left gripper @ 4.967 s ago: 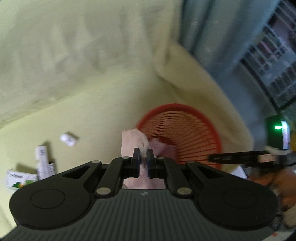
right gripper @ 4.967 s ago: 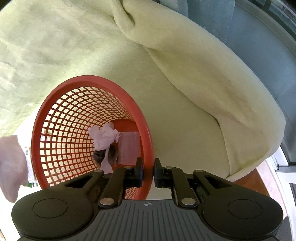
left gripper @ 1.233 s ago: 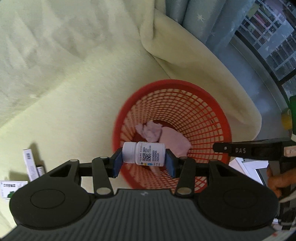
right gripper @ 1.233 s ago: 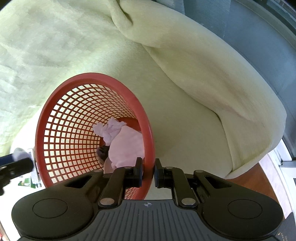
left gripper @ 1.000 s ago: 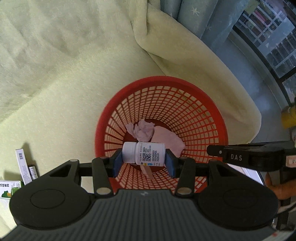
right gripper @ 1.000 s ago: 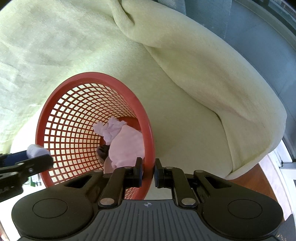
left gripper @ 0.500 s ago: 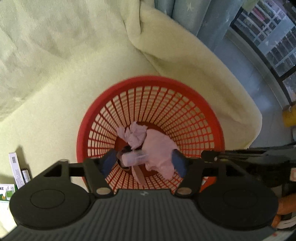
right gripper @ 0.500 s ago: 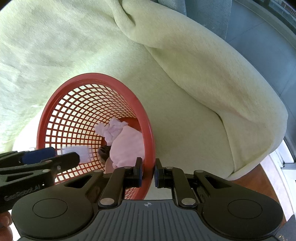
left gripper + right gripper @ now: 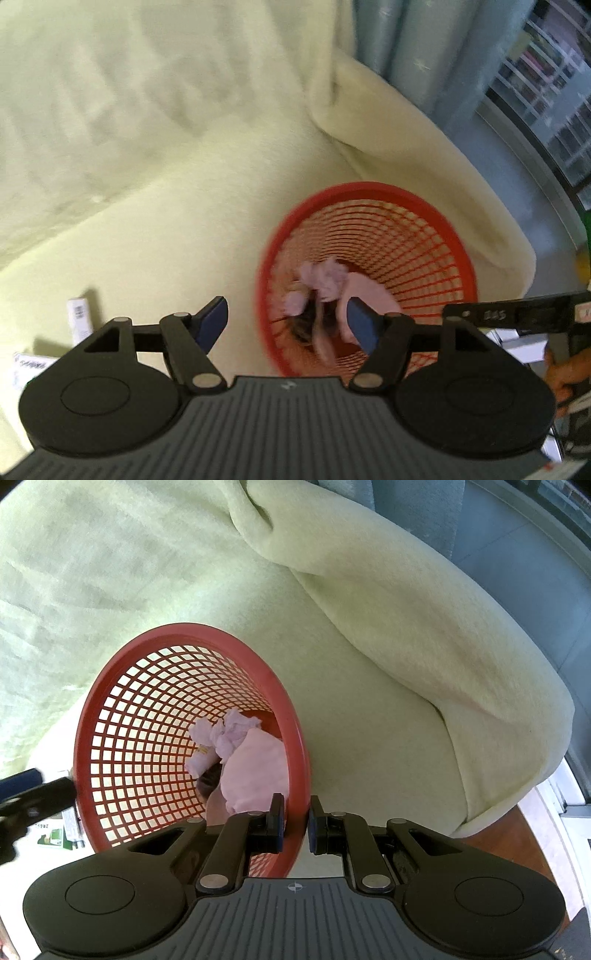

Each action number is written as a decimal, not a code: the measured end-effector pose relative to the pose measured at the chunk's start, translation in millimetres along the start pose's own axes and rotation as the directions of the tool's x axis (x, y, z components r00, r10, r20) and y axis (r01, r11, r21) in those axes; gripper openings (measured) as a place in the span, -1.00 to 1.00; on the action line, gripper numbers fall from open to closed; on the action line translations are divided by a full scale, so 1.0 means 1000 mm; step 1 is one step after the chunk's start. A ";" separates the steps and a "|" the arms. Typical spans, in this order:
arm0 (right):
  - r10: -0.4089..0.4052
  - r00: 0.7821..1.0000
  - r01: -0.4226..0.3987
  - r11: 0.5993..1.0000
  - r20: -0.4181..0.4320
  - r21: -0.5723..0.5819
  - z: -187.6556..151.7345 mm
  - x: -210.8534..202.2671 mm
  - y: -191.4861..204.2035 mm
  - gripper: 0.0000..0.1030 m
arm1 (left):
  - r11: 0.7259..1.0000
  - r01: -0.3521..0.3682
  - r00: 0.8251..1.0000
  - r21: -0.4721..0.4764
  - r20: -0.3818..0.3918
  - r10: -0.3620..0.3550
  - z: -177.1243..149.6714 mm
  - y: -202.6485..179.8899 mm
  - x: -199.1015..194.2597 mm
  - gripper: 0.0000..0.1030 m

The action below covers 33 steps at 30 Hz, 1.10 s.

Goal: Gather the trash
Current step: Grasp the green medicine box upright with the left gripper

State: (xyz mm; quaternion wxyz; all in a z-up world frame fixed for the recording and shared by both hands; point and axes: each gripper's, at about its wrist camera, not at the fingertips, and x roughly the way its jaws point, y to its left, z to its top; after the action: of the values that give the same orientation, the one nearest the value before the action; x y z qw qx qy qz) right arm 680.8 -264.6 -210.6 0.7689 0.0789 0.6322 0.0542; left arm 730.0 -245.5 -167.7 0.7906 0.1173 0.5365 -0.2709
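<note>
On the pale green sofa (image 9: 369,738) sits the red basket (image 9: 155,686), mesh-walled, rim tilted toward my right camera. My right gripper (image 9: 295,821) is clamped on the near rim, one pad inside the wall and one outside, with the rim pinched between them.

My left gripper (image 9: 286,321) hangs above the seat at the basket's left edge, jaws wide apart and empty; the left view is motion-blurred. Its dark finger also shows at the left edge of the right view, outside the basket wall.

Basket contents: crumpled pink tissue (image 9: 236,731) near the bottom, a larger pink wad (image 9: 255,775) just beside it toward the near wall, and something dark under them that I cannot identify. A small pale cylinder lies by the tissue, too blurred to name.

Outside the basket, on the seat to its left: a white carton (image 9: 79,317) and a flat box (image 9: 27,373) with green print, near each other, well apart from the basket. A blue curtain (image 9: 417,55) hangs behind the sofa arm.
</note>
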 end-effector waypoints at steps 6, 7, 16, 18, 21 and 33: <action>-0.011 1.000 0.011 1.000 0.000 -0.005 0.000 0.002 0.001 -0.83 | 0.992 -0.093 0.995 -0.083 0.017 0.095 -0.026 0.052 -0.021 0.30; -0.011 1.000 0.011 1.000 0.001 -0.004 0.000 0.002 0.000 -0.83 | 0.989 -0.111 0.993 -0.099 0.016 0.113 -0.031 0.062 -0.024 0.30; -0.037 0.999 0.037 0.999 -0.004 -0.003 0.001 0.004 0.006 -0.83 | 0.924 -0.297 0.955 -0.239 -0.058 0.292 -0.093 0.148 -0.028 0.30; -0.042 0.999 0.042 0.999 -0.005 -0.007 0.001 0.004 0.008 -0.83 | 0.906 -0.330 0.944 -0.264 -0.076 0.322 -0.104 0.164 -0.025 0.30; -0.051 0.999 0.051 0.999 -0.008 -0.011 0.000 0.004 0.010 -0.83 | 0.886 -0.364 0.931 -0.288 -0.099 0.351 -0.117 0.184 -0.022 0.29; -0.083 0.996 0.083 0.996 -0.010 -0.013 0.000 0.004 0.014 -0.83 | 0.637 -0.253 0.960 -0.728 -0.109 0.257 -0.172 0.277 0.019 0.30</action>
State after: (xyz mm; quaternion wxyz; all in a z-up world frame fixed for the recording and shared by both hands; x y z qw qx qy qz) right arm 681.7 -250.1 -212.3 0.7677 0.0476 0.6385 0.0264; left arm 753.9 59.3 -282.1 0.8018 -0.1369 0.5759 0.0818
